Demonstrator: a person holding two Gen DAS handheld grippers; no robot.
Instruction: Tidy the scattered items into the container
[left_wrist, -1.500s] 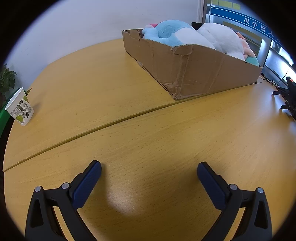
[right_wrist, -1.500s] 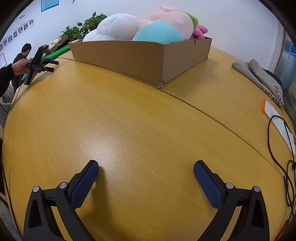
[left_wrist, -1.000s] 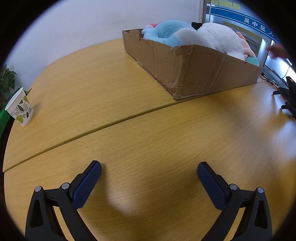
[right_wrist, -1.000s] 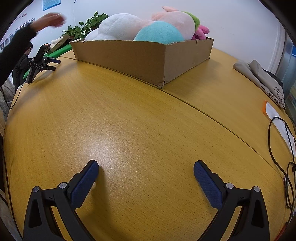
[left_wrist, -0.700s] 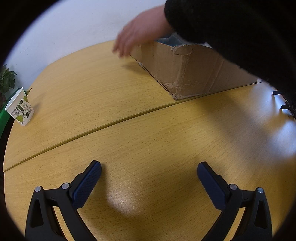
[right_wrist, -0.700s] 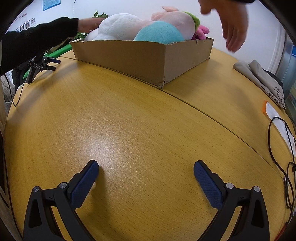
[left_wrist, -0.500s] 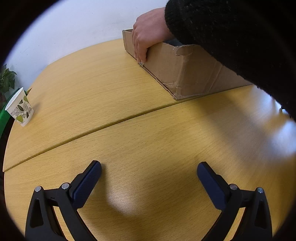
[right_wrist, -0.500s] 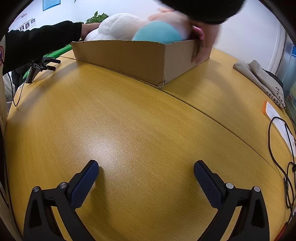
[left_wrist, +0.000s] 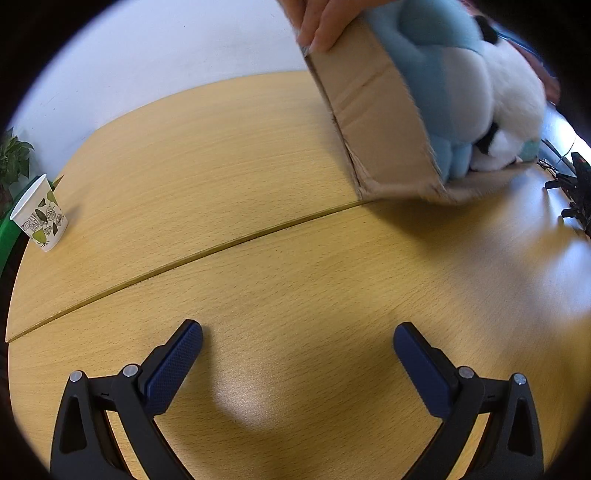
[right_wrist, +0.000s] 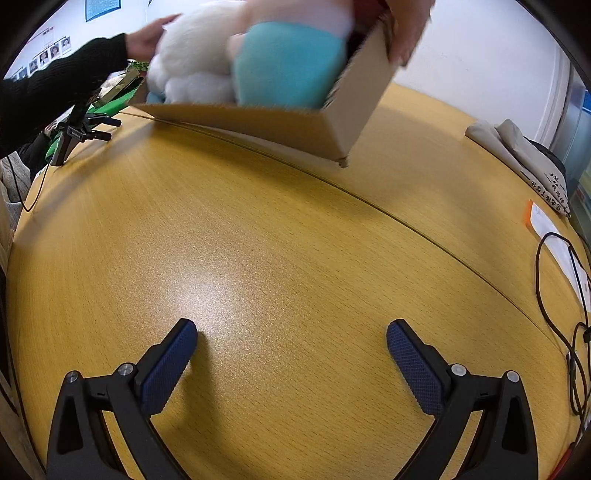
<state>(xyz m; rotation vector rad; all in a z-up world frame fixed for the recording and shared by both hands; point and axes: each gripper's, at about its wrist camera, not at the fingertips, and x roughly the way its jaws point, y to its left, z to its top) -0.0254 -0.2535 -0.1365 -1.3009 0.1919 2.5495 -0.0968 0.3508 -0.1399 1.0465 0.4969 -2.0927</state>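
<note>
Cardboard box (left_wrist: 373, 122) is the largest thing here: two bare hands, one at the near corner (left_wrist: 325, 22) and one behind with a black sleeve (right_wrist: 55, 96), tip it toward the cameras, its lower edge resting on the table (left_wrist: 258, 229), so the plush toys (left_wrist: 461, 85) lean at the open side. I judge the toys light, soft and easy to squash, best pinched at a bulging limb or ear; the box wall looks thin and creased, so it may bend if gripped. The wood surface is smooth and glossy, with a seam across it. Around it are a paper cup (left_wrist: 38, 218), a plant (left_wrist: 13, 162), folded cloth (right_wrist: 517, 155) and a cable (right_wrist: 554, 295). The left gripper (left_wrist: 297, 354) and right gripper (right_wrist: 291, 350) are low over bare wood, fingers spread wide, holding nothing.
</note>
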